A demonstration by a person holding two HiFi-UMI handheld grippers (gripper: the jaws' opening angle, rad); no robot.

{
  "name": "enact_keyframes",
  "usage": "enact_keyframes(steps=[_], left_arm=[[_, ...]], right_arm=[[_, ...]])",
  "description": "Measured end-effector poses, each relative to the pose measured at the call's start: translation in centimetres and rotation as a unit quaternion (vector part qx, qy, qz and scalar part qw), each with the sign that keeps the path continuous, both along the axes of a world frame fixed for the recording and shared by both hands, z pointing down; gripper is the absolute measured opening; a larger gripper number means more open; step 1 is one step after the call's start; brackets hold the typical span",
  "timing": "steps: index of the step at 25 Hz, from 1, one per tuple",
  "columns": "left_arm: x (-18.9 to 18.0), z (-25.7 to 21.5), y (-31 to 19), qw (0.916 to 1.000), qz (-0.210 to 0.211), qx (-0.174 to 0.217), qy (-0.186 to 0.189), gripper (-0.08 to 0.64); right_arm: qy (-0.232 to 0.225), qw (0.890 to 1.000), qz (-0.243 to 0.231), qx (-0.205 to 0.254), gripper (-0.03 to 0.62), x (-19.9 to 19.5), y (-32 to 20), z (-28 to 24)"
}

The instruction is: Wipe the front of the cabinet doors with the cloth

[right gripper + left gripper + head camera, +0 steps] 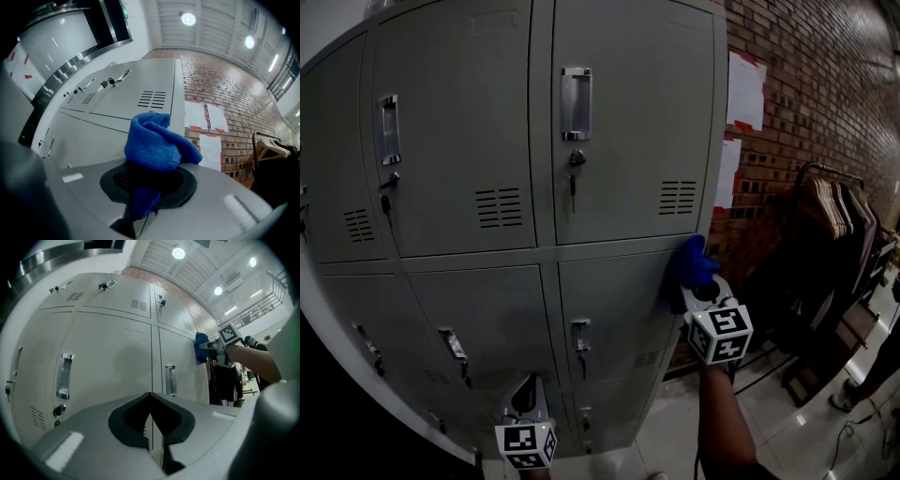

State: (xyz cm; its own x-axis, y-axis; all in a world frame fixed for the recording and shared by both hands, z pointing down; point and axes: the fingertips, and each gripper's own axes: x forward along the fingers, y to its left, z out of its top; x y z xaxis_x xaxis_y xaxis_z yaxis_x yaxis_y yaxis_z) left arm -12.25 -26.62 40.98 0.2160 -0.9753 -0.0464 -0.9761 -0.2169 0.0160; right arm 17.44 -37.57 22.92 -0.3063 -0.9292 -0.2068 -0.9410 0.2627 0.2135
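Observation:
A bank of grey metal cabinet doors fills the head view. My right gripper is shut on a bunched blue cloth, which presses against the right edge of the lower right door, just under the seam. From the right gripper view the cloth bulges out of the jaws toward the cabinet. My left gripper hangs low in front of the bottom doors, shut with nothing in it; its own view shows the doors and the cloth far off.
A brick wall with white papers runs right of the cabinet. A clothes rack with dark garments stands beyond it. Keys hang from the door locks. Pale floor lies below at the right.

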Motion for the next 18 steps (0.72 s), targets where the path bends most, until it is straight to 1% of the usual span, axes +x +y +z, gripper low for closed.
enact_keyframes(steps=[4,6,10,13,18], left_arm=[[-0.7,-0.6,0.5,1.0000,-0.003,0.008,-0.001,0.015],[-0.9,-0.7,0.9,0.9999,-0.004,0.010,-0.003,0.015],[-1.0,-0.8,1.2,0.9999,0.001,0.012,-0.006,0.015],[-0.7,-0.7,1.7,0.9999,0.006,0.011,-0.008,0.015],[-0.5,-0.5,2.5,0.9998,0.012,0.008,-0.013,0.015]], right_arm=[[-0.016,1.000,0.015,0.016,0.081,-0.2,0.6,-0.2],[-0.026,0.999,0.011,0.024,0.083,-1.4,1.5,0.0],[-0.031,0.999,-0.039,0.015,0.083,-6.4,3.1,1.4],[-0.017,0.996,-0.085,0.004,0.083,-11.3,3.8,2.7],[0.009,0.988,-0.153,0.002,0.083,-18.6,4.9,2.9]])
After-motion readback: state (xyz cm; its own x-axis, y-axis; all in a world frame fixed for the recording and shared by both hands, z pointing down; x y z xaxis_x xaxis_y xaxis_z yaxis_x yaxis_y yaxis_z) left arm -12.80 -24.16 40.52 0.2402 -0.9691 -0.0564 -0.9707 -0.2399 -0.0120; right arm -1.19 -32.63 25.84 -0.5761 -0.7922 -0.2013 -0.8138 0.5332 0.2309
